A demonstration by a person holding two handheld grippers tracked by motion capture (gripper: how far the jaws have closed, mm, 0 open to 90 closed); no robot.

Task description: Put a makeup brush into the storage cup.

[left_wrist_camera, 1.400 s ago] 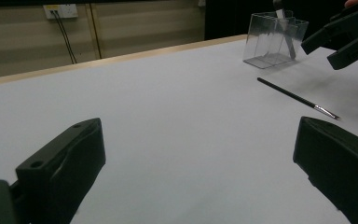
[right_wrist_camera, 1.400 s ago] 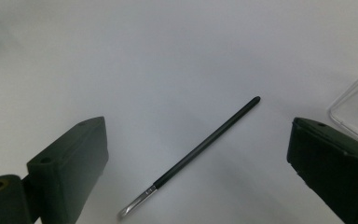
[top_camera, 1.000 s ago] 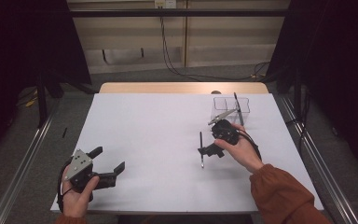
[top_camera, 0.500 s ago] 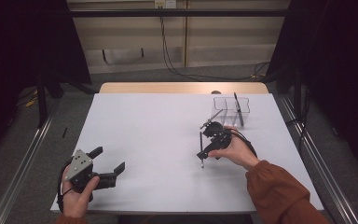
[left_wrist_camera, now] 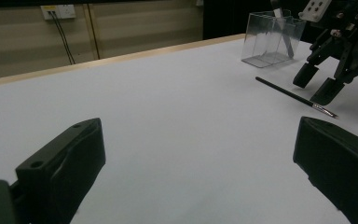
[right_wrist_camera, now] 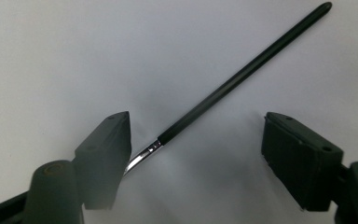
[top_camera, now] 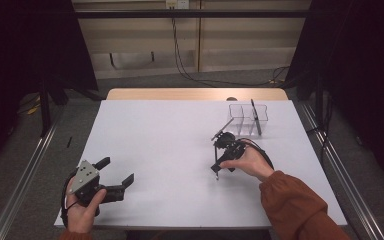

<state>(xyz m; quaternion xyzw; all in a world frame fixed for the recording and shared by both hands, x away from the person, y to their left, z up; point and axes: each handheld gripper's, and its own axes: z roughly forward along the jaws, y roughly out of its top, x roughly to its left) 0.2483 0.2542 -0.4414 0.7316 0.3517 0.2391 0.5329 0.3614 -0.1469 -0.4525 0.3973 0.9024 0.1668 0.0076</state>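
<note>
brush (right_wrist_camera: pixel 223 88) lies flat on the table (top_camera: pixel 160 145) between your right gripper (right_wrist_camera: pixel 196 140) jaws, which have just been closing, untouched; its tip hides behind one jaw. left gripper (left_wrist_camera: pixel 196 154) rests wide, empty.

A white table (top_camera: pixel 170 150) with a pale wooden strip along its far edge carries the things. A thin black brush (right_wrist_camera: pixel 242 74) with a metal ferrule lies flat on it, right of the middle. Near the far right corner stands a clear plastic box (top_camera: pixel 247 117) with compartments, and a dark stick leans upright in it.
</note>
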